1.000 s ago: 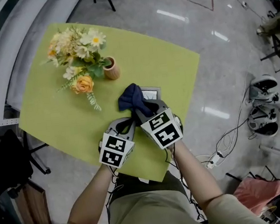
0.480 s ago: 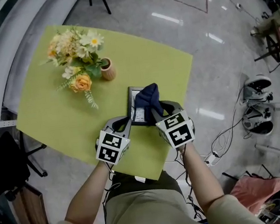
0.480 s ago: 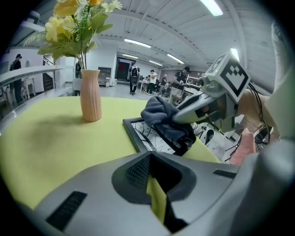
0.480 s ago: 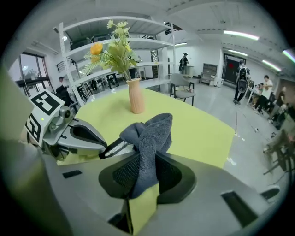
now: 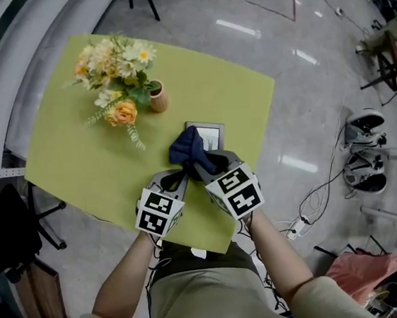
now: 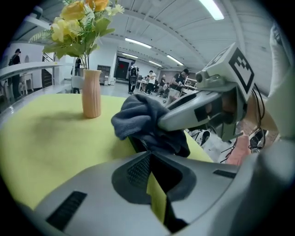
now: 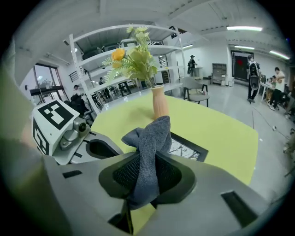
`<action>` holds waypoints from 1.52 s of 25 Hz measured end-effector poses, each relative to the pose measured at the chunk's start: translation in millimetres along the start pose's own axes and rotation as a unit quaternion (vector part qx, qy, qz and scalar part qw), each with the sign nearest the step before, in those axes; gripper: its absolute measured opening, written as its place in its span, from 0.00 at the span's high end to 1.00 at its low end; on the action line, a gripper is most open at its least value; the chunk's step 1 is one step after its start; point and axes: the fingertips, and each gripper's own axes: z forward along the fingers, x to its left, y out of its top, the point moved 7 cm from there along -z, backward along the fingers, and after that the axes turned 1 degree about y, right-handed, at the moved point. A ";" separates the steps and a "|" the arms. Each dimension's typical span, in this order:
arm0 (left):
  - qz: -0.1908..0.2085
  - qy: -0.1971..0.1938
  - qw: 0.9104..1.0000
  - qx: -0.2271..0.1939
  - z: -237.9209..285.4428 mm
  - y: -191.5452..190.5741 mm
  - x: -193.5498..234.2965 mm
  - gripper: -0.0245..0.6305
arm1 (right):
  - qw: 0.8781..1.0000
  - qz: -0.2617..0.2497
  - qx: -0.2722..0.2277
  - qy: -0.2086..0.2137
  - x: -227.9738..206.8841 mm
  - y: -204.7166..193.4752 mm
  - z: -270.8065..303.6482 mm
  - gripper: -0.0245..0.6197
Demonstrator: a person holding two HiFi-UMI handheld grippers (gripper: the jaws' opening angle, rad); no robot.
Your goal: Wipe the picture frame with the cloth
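Right tongs point(image 7: 145, 159) pinch the cloth point(image 5: 186, 147), bunched over the left side of the frame point(image 5: 211, 133). Frame lies flat by the table's point(image 5: 71, 162) near edge. Left tongs point(image 6: 150, 156) pressed together, empty, tips at frame's near-left corner. Cloth looks soft and light, best held by the bunch. Frame stiff, likely fragile, may slide; steady its rim.

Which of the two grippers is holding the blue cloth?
The right gripper: its jaws are shut on the cloth, bunched above them. The left gripper has jaws that meet with no cloth between.
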 end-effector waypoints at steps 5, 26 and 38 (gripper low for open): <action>-0.003 0.000 1.000 0.011 3.9 -4.9 4.6 0.95 | 1.000 0.003 0.018 0.011 14.9 -11.8 27.8 0.82; -0.004 0.013 1.000 0.018 -9.1 4.2 3.4 0.95 | 0.994 0.046 0.027 -0.099 -22.8 -59.3 -65.9 0.82; 0.069 0.047 0.991 -0.103 -124.7 90.7 -18.0 0.95 | 0.983 0.012 -0.125 -0.135 8.7 21.6 -168.2 0.82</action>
